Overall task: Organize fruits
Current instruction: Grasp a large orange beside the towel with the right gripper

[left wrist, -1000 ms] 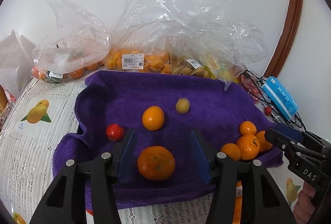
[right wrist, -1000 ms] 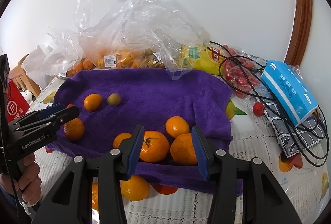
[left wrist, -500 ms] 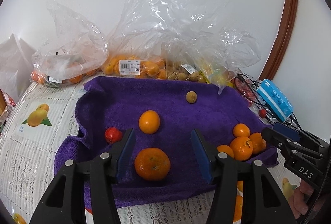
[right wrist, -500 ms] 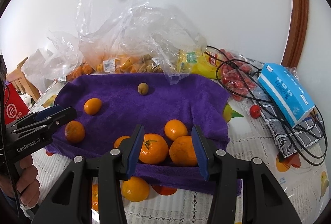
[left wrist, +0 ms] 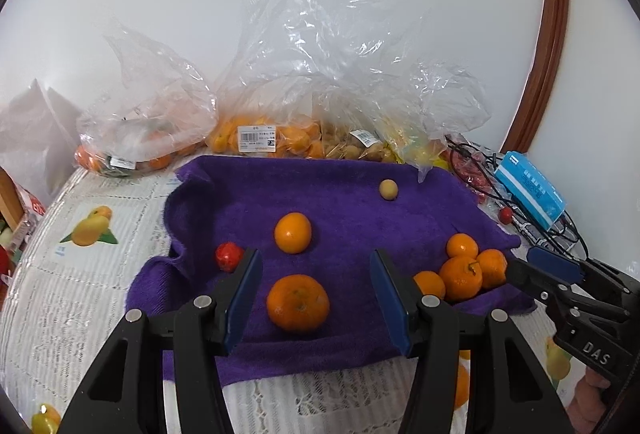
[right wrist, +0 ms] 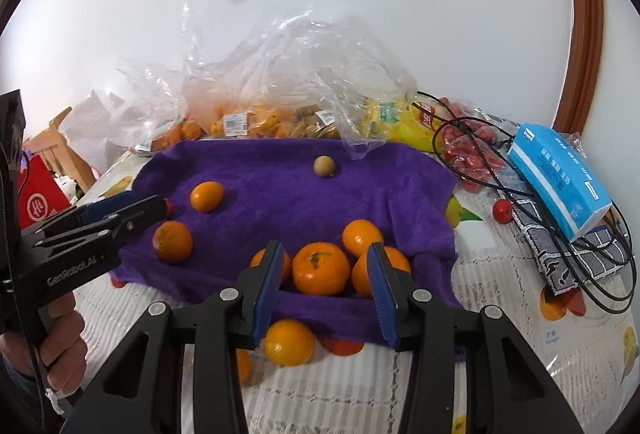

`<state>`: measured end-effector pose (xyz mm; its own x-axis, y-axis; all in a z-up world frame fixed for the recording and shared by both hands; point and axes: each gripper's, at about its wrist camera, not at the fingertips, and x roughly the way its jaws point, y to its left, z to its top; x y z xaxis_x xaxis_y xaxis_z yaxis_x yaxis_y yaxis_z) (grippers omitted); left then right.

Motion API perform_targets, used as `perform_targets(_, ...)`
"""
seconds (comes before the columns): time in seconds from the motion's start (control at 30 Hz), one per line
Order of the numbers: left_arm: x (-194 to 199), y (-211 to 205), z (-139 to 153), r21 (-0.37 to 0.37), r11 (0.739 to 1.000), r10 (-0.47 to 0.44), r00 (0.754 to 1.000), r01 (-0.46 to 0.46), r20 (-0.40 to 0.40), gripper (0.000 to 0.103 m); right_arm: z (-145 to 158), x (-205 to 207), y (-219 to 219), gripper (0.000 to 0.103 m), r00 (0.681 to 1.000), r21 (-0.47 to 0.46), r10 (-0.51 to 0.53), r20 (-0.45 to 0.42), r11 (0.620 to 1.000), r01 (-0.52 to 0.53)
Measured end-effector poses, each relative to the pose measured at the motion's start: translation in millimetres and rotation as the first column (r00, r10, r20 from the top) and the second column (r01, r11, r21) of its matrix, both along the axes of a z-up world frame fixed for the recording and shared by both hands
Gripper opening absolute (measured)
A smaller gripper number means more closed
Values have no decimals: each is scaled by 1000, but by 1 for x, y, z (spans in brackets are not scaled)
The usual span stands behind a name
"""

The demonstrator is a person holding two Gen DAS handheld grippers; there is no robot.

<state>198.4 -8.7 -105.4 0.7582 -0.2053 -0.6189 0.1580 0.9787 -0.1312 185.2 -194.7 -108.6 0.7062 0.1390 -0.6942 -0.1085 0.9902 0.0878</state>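
A purple towel (left wrist: 340, 193) (right wrist: 280, 193) lies on the table. On it are a large orange (left wrist: 298, 302) (right wrist: 173, 242), a smaller orange (left wrist: 293, 232) (right wrist: 206, 196), a red fruit (left wrist: 229, 256), a small tan round fruit (left wrist: 388, 189) (right wrist: 324, 166) near the back, and a cluster of oranges (left wrist: 460, 272) (right wrist: 320, 268) at the right front. My left gripper (left wrist: 316, 298) is open and empty, with the large orange between its fingers. My right gripper (right wrist: 324, 294) is open and empty, just in front of the cluster.
Clear plastic bags of fruit (left wrist: 280, 137) (right wrist: 260, 121) line the wall behind the towel. A blue box (right wrist: 560, 177), black cables (right wrist: 500, 161) and a small red fruit (right wrist: 502, 211) lie to the right. Loose oranges (right wrist: 288, 342) sit off the towel's front edge.
The small tan fruit has rolled from the towel's middle to its back. Both grippers have drawn back slightly and stay open.
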Motion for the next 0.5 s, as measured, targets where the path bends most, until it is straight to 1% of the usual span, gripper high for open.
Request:
perform_targets(0.3, -15, 15, -4, -19, 1000, 19, 1000, -19, -18, 54, -4, -22, -3, 41, 999, 71, 33, -37, 997, -30)
perform_targets(0.5, -20, 21, -8, -17, 1000, 17, 999, -17, -33, 54, -20, -22, 6, 41, 995, 66, 53, -86, 997, -47)
